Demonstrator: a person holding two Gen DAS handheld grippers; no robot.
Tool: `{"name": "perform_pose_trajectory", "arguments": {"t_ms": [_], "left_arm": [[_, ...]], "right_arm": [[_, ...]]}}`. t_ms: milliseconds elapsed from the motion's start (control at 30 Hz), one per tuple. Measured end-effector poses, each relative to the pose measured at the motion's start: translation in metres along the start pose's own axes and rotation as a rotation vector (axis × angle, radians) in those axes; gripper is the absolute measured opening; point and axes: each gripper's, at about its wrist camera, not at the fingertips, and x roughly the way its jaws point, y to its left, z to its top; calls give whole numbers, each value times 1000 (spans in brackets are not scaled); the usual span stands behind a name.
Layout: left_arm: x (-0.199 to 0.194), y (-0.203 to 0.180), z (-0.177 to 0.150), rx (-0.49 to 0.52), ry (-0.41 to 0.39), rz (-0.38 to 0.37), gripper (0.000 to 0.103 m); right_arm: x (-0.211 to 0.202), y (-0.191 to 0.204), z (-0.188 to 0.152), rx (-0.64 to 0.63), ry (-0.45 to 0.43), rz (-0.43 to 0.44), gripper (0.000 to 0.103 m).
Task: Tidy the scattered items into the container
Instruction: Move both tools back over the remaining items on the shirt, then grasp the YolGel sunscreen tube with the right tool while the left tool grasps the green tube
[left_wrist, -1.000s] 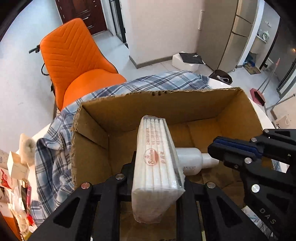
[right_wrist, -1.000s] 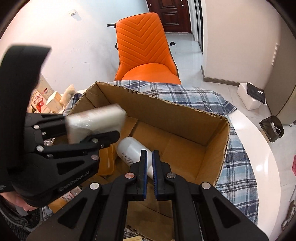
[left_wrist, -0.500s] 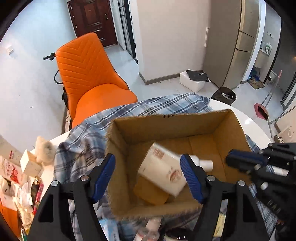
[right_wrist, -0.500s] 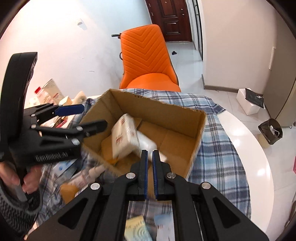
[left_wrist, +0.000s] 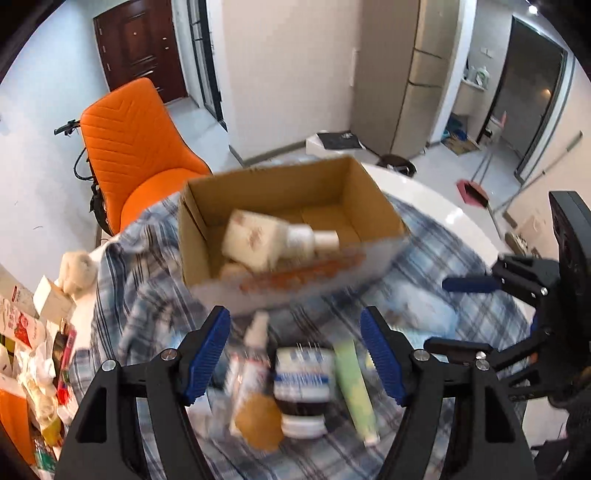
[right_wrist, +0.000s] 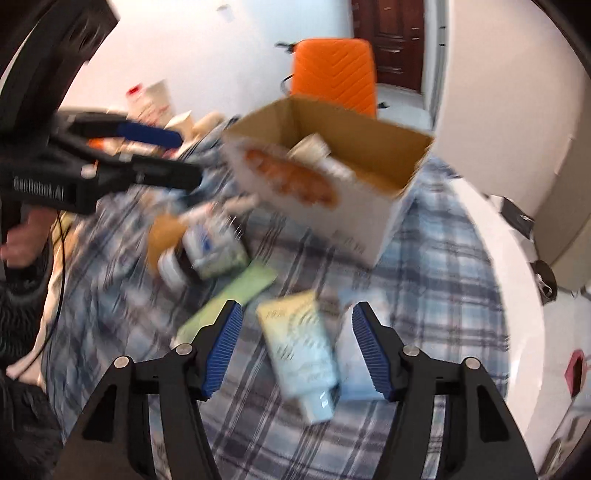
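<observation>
at the far left of the left wrist view, a heap of small cartons and packets (left_wrist: 26, 332) lies at the table's edge, too jumbled to count, with one pale fluffy thing (left_wrist: 75, 267) behind it. one orange chair (left_wrist: 136, 155) stands beyond the round white table (left_wrist: 443, 218), which is covered by one blue plaid cloth (left_wrist: 147, 295).

the left gripper (left_wrist: 295, 354) hangs over the cloth with its jaws apart and nothing between the blue pads. below it, blurred, lie four scattered things that can be told apart: one slim spray bottle (left_wrist: 255, 354), one round brown piece (left_wrist: 258, 421), one dark jar with a white and blue label (left_wrist: 303, 387) and one pale green tube (left_wrist: 354, 387).

one cardboard box (left_wrist: 280, 288) stands on the cloth behind them, with orange print on its near side. inside it one white tissue pack (left_wrist: 255, 236) leans against one white bottle (left_wrist: 314, 238); anything else in there is blurred.

to the right, the right gripper (right_wrist: 295, 347) hangs with its jaws spread, having just been opening, and nothing pressed between them. under the gap lies one cream and pale blue tube (right_wrist: 299, 350), cap toward the camera, beside one flat pale blue packet (right_wrist: 354, 354), both on the cloth, outside the box.
</observation>
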Motion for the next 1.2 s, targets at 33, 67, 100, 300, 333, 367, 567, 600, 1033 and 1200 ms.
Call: {"name": "perform_pose_trajectory", "arguments": {"t_ms": [33,67,100,300,333,367,567,600,1033,1200], "left_arm": [[-1,-4,-6,-4,-1,1,75],[-2,-6,-10,-7,-3,2,75],[-3,-10,-15,-7,-1,0,75],[3,-24,-43,19,38,-10,75],[6,-25,-47,22,50,-8,75],[8,-26,-50,26,58,-1,75],[19,-23,-67,23,93,14,75],[21,-23,-70,21,102,12,75],[34,-57,-88,100,142,-27,75],[41,-64,-89,110,164,-22,75]], "right_arm": [[2,1,-5,-15,5,12,62],[3,3,-9,-33,6,22,62],[4,5,-13,-51,7,32,62],[15,2,-26,-105,29,36,56],[17,-1,-27,-97,34,42,56],[19,-4,-28,-88,38,43,56],[33,-8,-32,-100,82,37,52],[34,-7,-32,-110,85,34,52],[47,-2,-32,-130,119,13,51],[43,-2,-39,-144,113,-31,47]]}}
